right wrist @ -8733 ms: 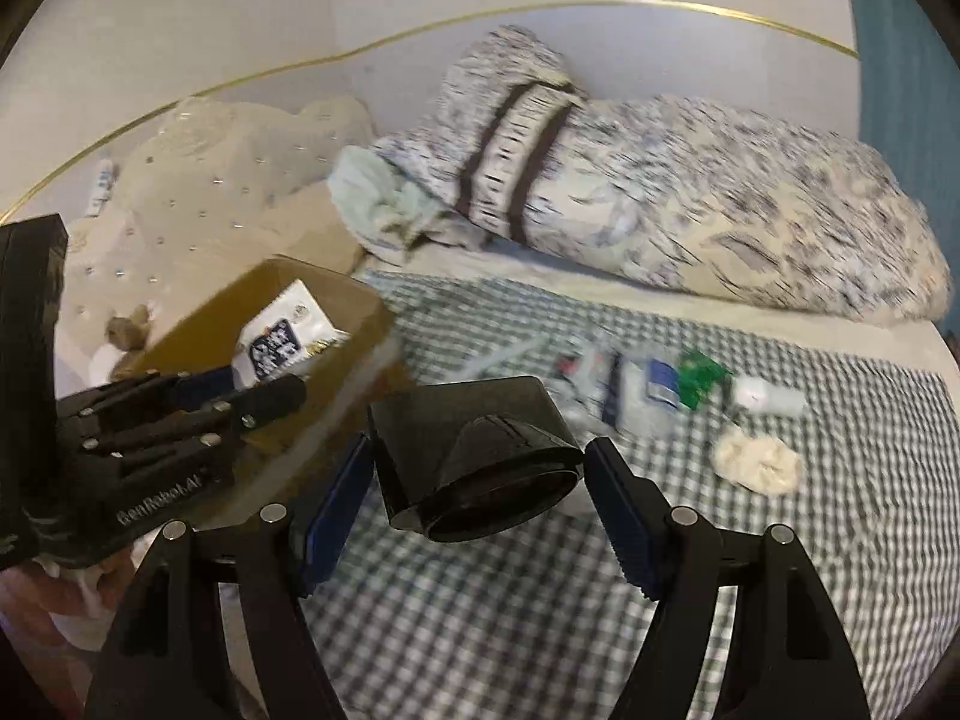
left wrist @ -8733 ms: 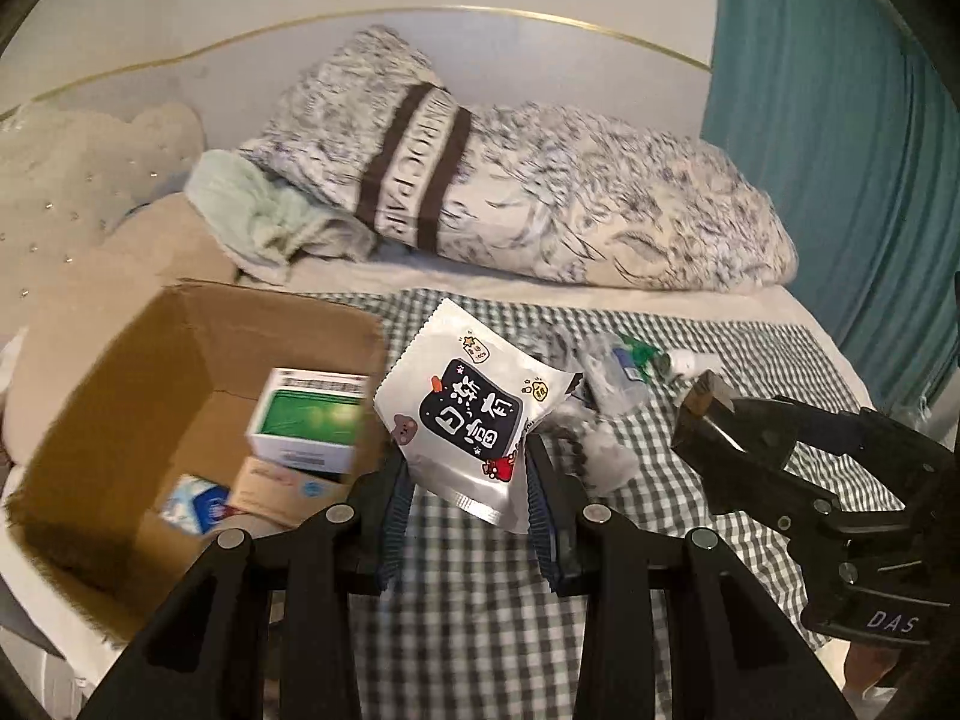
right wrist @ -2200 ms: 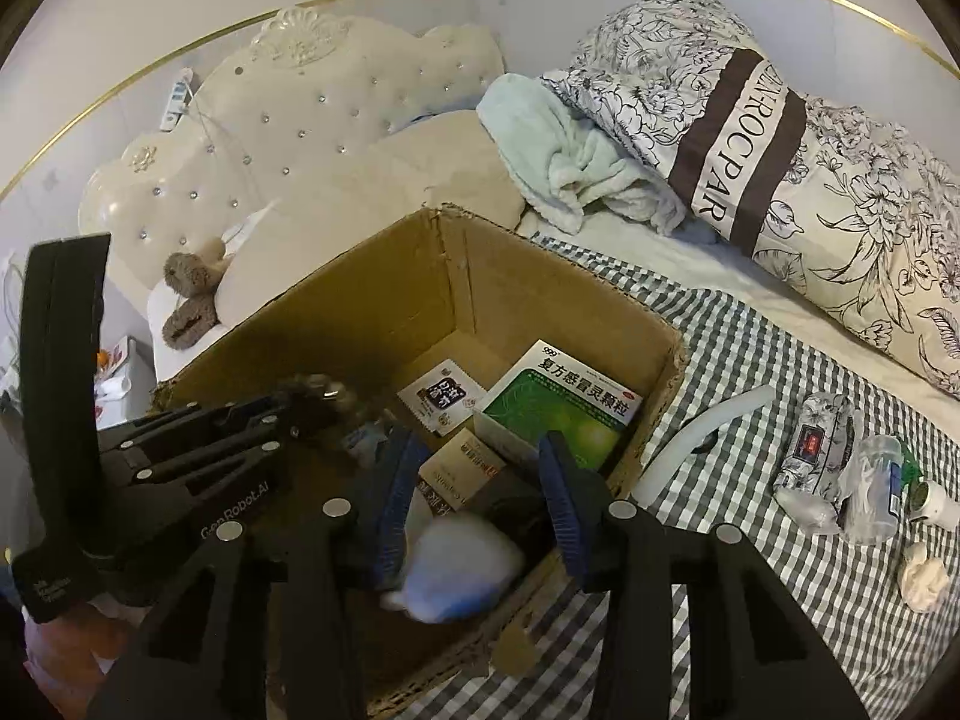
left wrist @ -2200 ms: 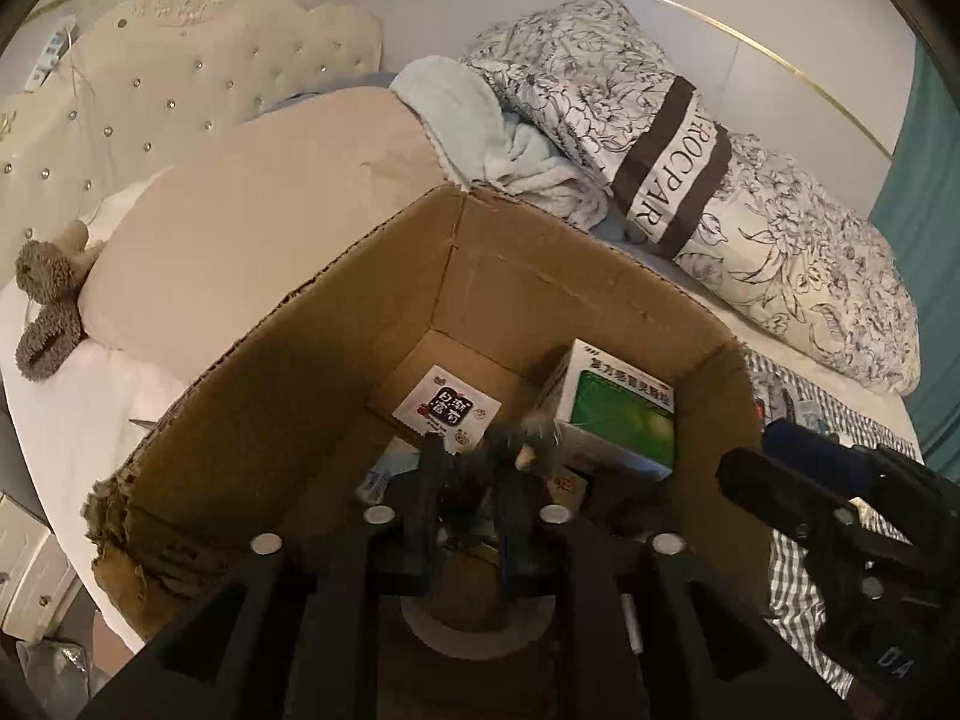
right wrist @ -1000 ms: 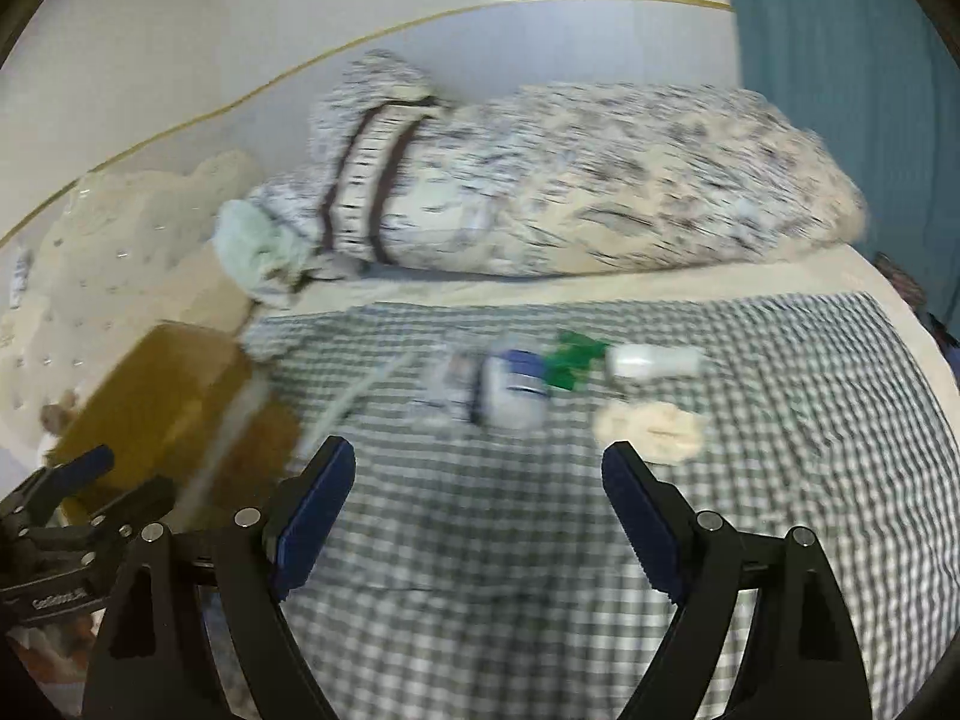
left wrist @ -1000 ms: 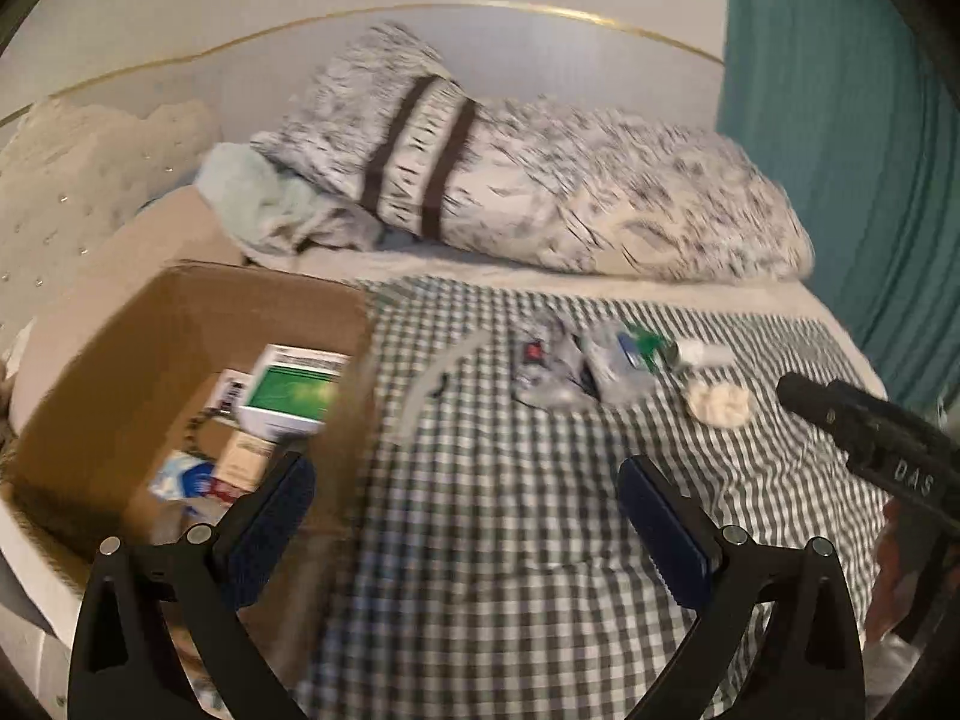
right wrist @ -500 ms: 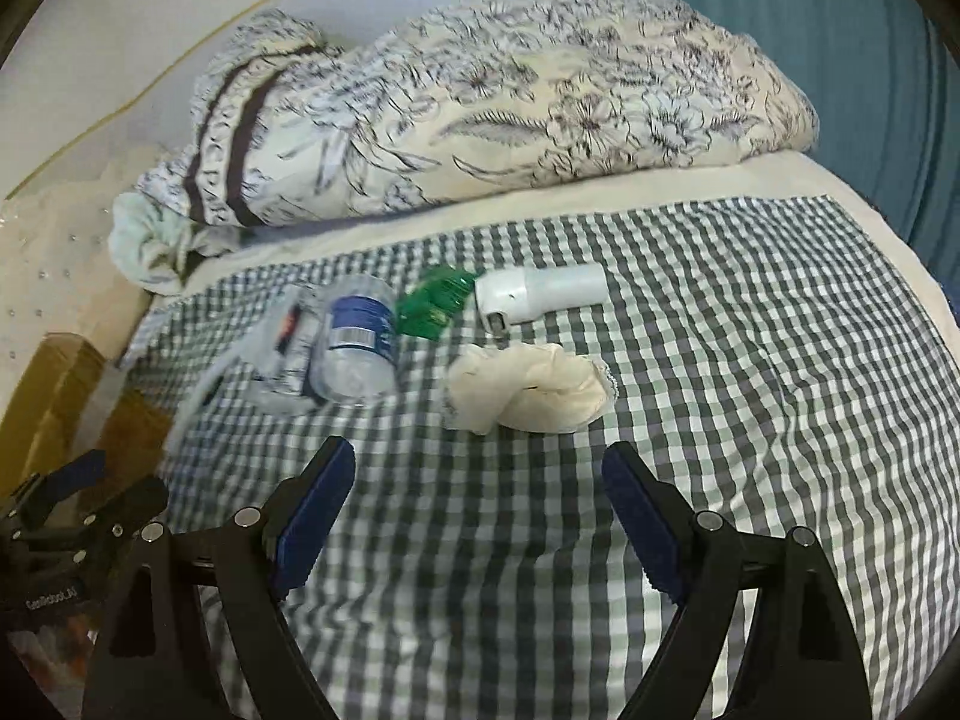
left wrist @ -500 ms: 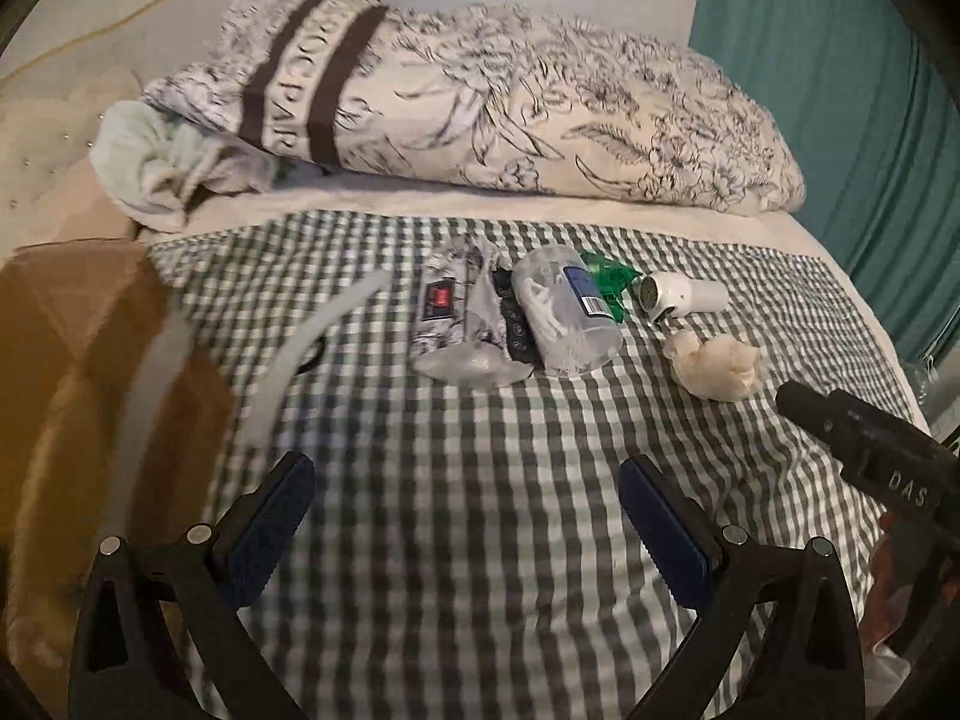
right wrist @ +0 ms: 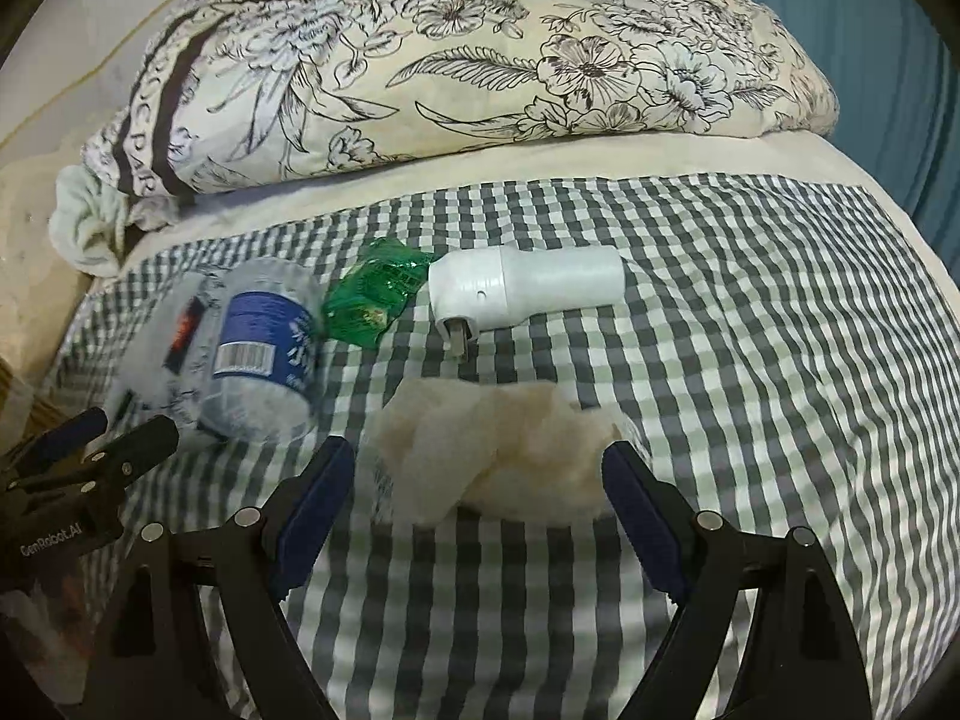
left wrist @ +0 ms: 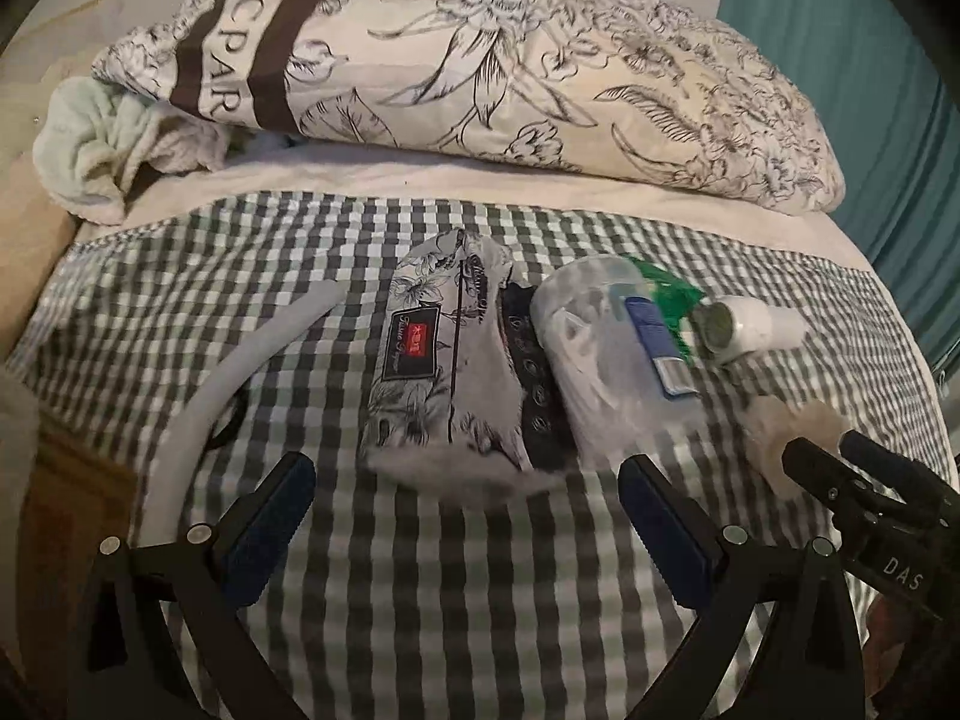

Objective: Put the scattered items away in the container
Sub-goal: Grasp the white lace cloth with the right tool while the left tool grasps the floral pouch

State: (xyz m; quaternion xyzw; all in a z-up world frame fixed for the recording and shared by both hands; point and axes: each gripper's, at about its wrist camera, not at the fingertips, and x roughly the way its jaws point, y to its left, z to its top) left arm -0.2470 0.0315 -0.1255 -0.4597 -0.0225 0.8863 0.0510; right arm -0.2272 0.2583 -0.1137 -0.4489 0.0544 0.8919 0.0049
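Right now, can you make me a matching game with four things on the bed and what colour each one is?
Things:
1. wrapper
2. bottle label
3. plug-in gadget
4. crumpled tissue

Colours:
A. cream
B. green
C. white
D. blue

Pairs: 1-B, 2-D, 3-C, 4-A
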